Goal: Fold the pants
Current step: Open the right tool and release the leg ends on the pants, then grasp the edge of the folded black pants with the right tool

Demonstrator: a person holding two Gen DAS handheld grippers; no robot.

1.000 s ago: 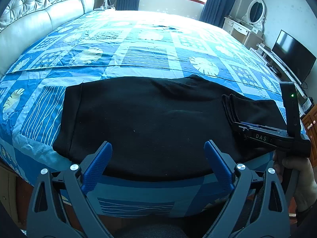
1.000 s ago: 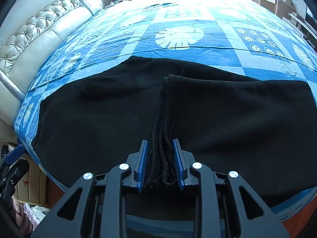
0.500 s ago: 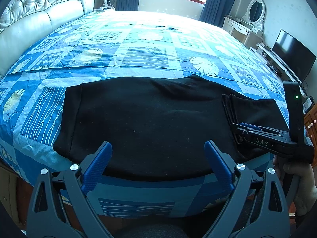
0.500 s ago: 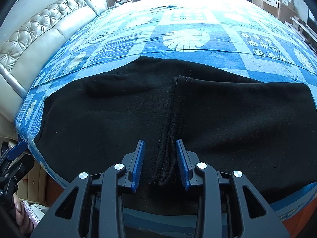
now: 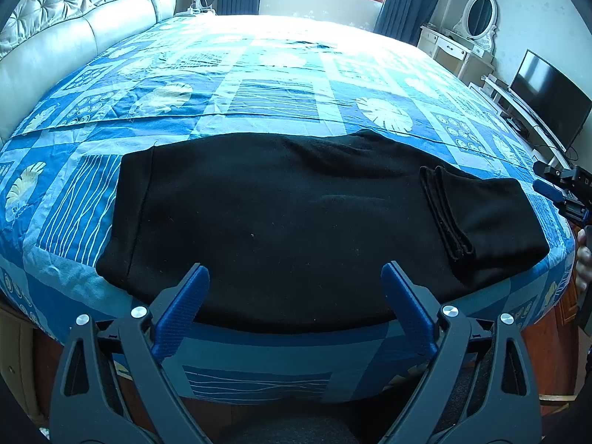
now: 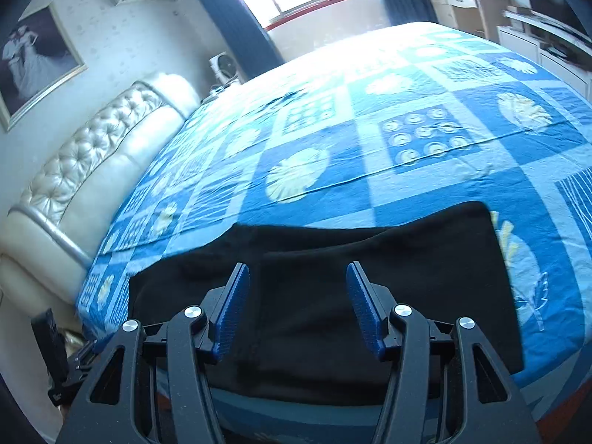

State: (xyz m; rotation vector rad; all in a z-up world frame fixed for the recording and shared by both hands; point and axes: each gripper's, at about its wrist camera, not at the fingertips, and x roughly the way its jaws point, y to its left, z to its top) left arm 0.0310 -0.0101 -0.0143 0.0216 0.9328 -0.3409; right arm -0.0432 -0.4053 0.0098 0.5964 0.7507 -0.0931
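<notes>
Black pants [image 5: 281,222] lie flat along the near edge of the bed. Their right end is folded back over itself, with the cuffs [image 5: 444,214] lying on top. My left gripper [image 5: 296,296] is open and empty, hovering at the near edge of the pants. My right gripper [image 6: 298,310] is open and empty above the folded end of the pants [image 6: 370,281]. It also shows at the far right of the left wrist view [image 5: 562,192], off the pants.
The bed has a blue patterned quilt [image 5: 273,100] and a cream tufted headboard [image 5: 74,29] on the left. A TV [image 5: 547,96] and a white dresser [image 5: 458,48] stand at the right. The bed's near edge [image 5: 259,370] drops off below the pants.
My right gripper opened, let go of the folded cuffs and pulled back to the right, off the pants. The left gripper has not moved.
</notes>
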